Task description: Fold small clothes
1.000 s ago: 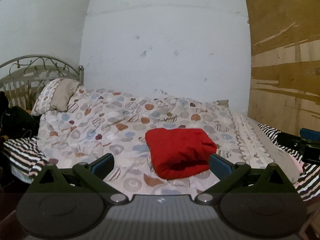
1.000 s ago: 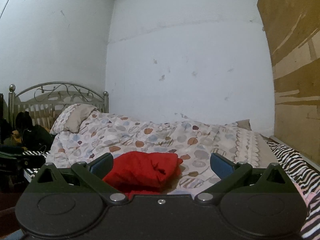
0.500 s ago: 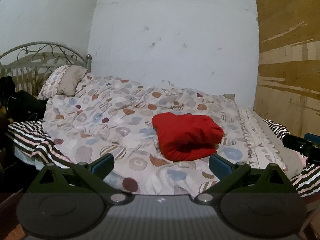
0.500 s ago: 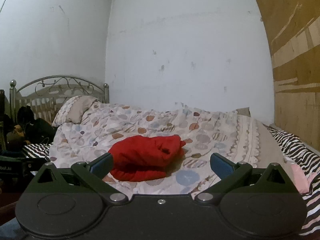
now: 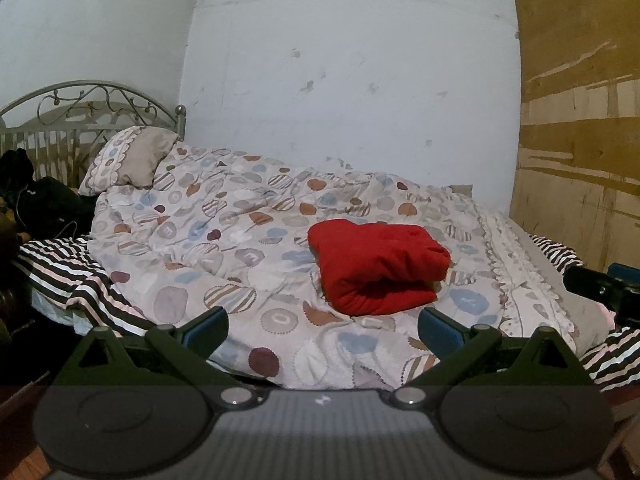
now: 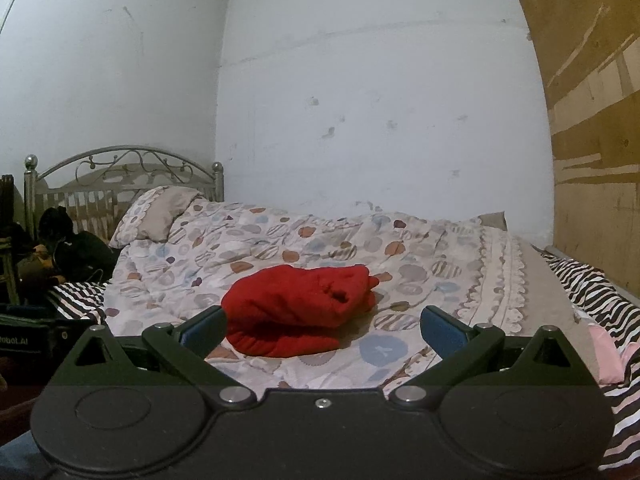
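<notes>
Metal scrollwork headboard (image 5: pixel 76 108) far left; beige patterned pillow (image 5: pixel 128 162) leaning against it. Left tool (image 5: pixel 322 328) spread wide, blue pads apart, gripping nothing, apart from the cloth. Folded red fleece garment (image 5: pixel 376 266) lies on the circle-print white quilt (image 5: pixel 224 240), mid-bed. Right tool (image 6: pixel 322 326) likewise released, garment ahead between its fingers. Plywood board (image 5: pixel 580 120) far right.

left gripper (image 5: pixel 322 326): jaws spread wide, holding nothing, level | right gripper (image 6: pixel 322 326): jaws spread wide, holding nothing, level
</notes>
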